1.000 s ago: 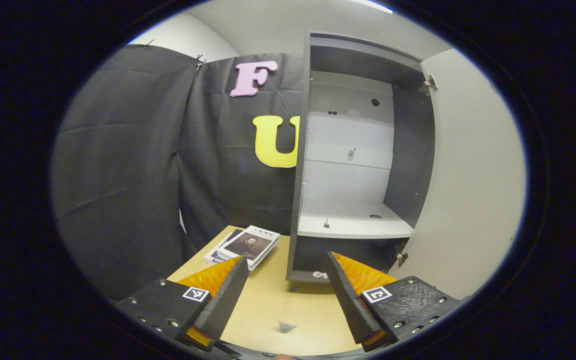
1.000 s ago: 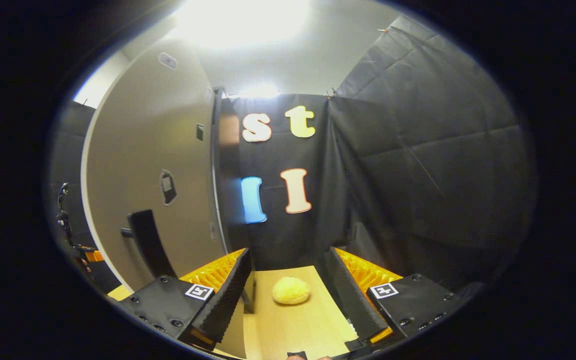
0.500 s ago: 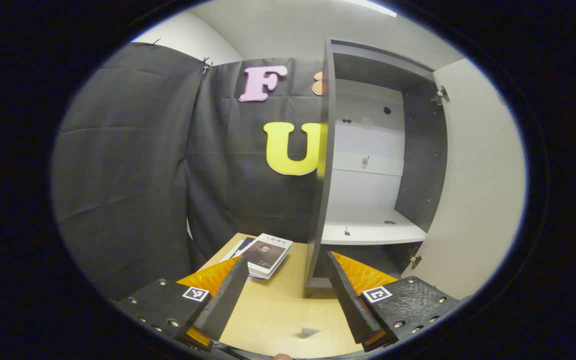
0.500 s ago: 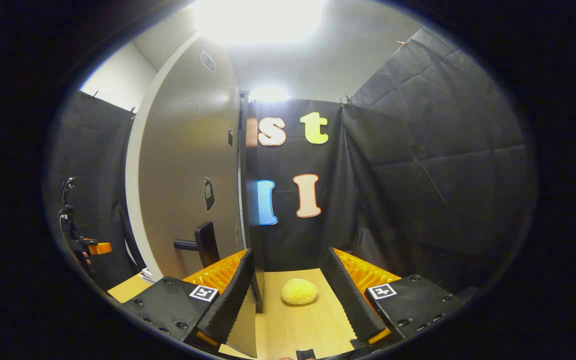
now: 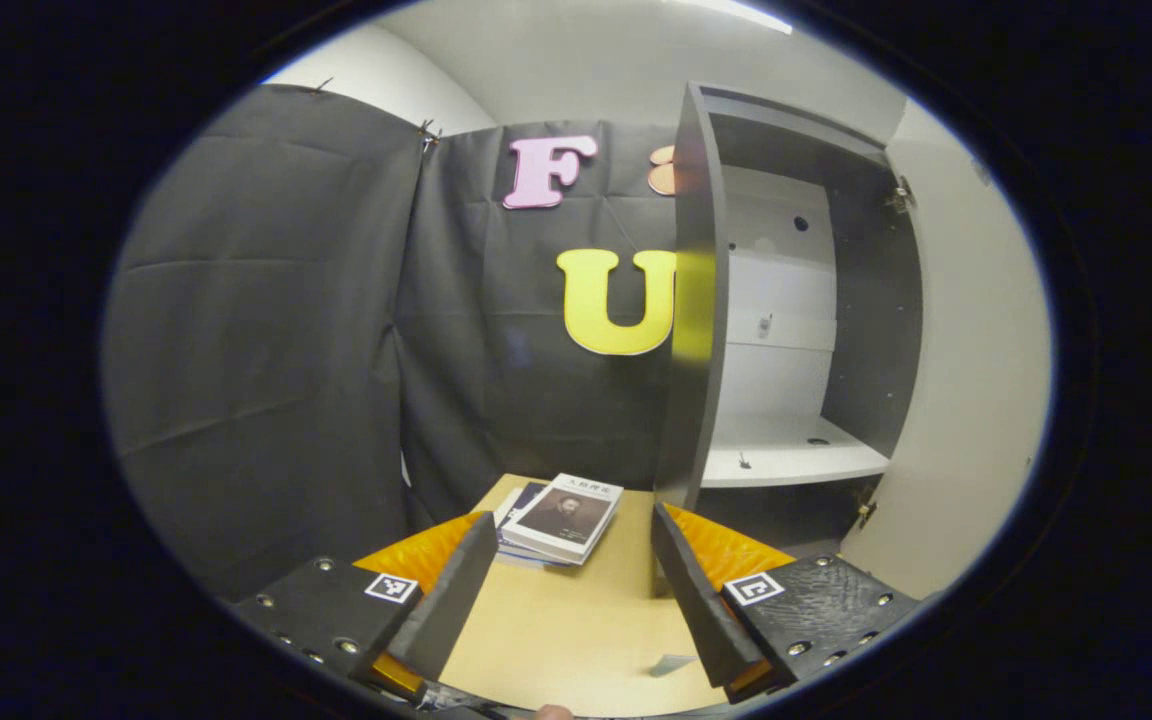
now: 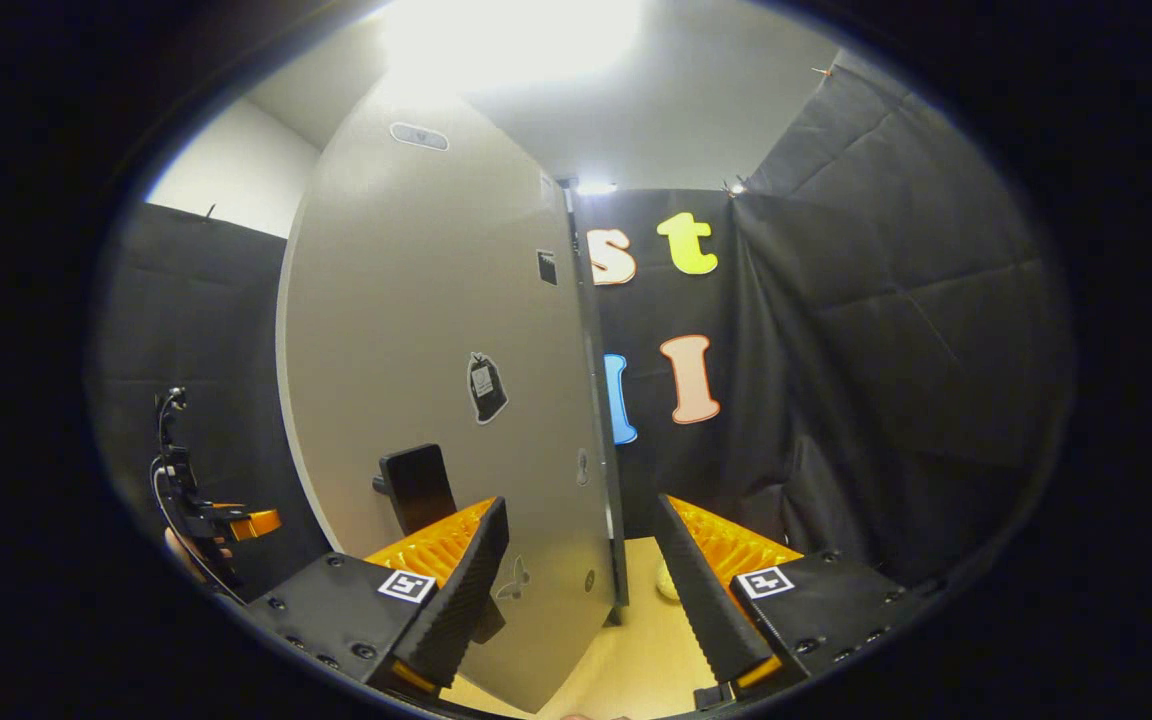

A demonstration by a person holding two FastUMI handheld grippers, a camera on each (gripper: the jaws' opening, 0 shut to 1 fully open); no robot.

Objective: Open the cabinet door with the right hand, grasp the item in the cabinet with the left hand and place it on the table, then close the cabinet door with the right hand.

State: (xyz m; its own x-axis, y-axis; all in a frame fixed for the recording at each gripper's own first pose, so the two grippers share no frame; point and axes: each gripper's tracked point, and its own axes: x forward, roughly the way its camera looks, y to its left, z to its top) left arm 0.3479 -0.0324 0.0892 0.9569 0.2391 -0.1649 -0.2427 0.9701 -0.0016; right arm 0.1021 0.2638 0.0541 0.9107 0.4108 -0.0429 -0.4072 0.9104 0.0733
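Mostly hidden, the yellow item point(image 6: 665, 580) lies on the wooden surface point(image 6: 636, 650) in the right gripper view — just a pale sliver of it shows past the lower edge of the cabinet door point(image 6: 416, 330), close by the right-hand finger of the right tongs point(image 6: 581, 590). Door stands partway open, its free edge running down between the two fingers; neither finger clearly touches it. Right tongs spread wide, pinching nothing. Door's outer face carries a dark handle point(image 6: 416, 485) low down and a small sticker point(image 6: 486, 385) mid-height. Far left of that view, the other gripper point(image 6: 206, 510) with a bit of a hand shows against the black cloth.

In the left gripper view the cabinet point(image 5: 786, 300) stands open, dark side panels, white back, white shelf point(image 5: 786, 465) bare apart from a couple of tiny marks. Door's inner face point(image 5: 966, 350) is off to the right. Left tongs point(image 5: 566, 590) spread, holding nothing, hovering over the wooden surface point(image 5: 556, 640). A short stack of books point(image 5: 561, 510) lies on it just left of the cabinet's foot — a small grey scrap point(image 5: 671, 664) lies nearer, by the right-hand finger.
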